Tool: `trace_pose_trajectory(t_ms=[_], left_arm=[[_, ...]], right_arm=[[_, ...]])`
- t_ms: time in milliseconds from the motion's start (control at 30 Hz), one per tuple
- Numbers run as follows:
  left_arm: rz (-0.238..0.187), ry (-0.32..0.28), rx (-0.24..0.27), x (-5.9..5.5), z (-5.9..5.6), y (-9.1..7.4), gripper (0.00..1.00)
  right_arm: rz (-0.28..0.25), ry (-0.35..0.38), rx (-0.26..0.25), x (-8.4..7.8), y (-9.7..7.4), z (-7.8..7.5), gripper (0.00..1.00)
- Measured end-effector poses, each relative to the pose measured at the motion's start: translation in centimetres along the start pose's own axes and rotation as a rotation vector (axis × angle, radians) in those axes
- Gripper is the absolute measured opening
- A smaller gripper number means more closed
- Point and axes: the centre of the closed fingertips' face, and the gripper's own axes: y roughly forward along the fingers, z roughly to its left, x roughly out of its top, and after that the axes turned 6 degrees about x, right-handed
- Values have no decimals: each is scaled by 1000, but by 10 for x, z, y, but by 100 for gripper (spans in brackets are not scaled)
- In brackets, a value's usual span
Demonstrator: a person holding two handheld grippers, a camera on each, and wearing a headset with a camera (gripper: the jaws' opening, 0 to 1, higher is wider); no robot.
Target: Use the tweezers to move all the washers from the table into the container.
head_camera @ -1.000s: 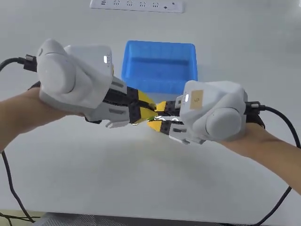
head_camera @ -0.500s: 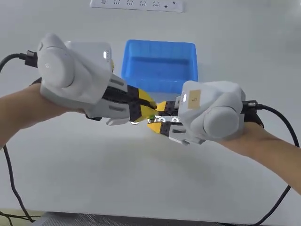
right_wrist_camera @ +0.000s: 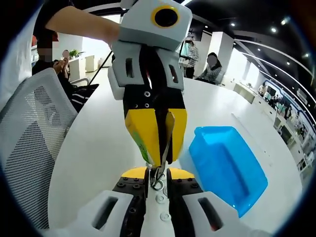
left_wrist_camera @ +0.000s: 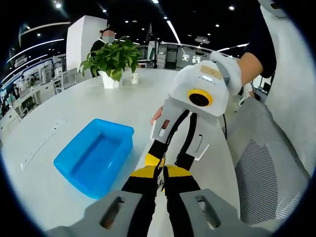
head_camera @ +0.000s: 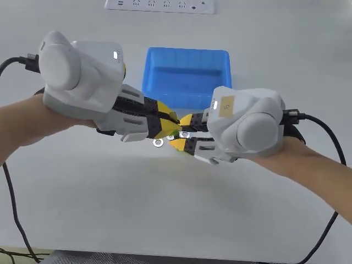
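Tweezers (right_wrist_camera: 167,140), tips toward right tongs (right_wrist_camera: 157,176)

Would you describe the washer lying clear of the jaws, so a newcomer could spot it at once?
Find the blue container on the white table; in front of it the left gripper, holding tweezers, meets the right gripper. Just nearer the viewer lies a silver washer, alone on bare table, whereas the other washers sit between the jaws.

No legible text, yellow sticker (head_camera: 226,110) on right gripper (head_camera: 181,133) too blurred
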Motion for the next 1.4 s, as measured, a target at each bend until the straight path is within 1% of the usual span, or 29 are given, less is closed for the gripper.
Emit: trace_pose_trajectory(t_ms=[133,200,400,467,500,567,633,733,800,900,967,1000,1033,1200,1400], left_arm=[[9,9,-4,0,0,2,9],[12,13,-6,0,0,2,9],[21,24,-18,-1,-2,3,9],[25,27,-25,-2,-4,3,9],[26,33,-31,-2,-5,3,9],[27,45,-37,-3,-7,3,9],[29,55,-35,-2,-7,4,9],[30,61,-37,-1,-6,7,9],[31,66,-38,0,-6,7,9],[36,74,-38,1,-4,8,9],[47,82,-38,1,-4,9,9],[55,98,-42,1,-4,9,9],[56,100,-43,1,-4,9,9],[58,101,-46,0,-3,9,9],[72,106,-36,-1,-3,7,9]], right_arm=[[1,4,11,0,0,0,15],[3,5,19,0,0,1,12],[11,11,41,-2,1,3,11],[8,12,58,-2,1,5,11],[3,19,78,-2,1,5,11],[-8,52,106,-3,1,6,10],[-21,81,132,-3,2,5,10],[-34,104,160,-4,1,4,10],[-42,98,172,-4,1,4,10],[-64,122,187,-4,0,3,10],[-73,131,193,-4,0,3,9],[-74,129,197,-3,1,4,9],[-74,129,198,-2,1,4,9],[-84,140,209,-1,1,5,9],[-82,137,223,1,2,8,9]])
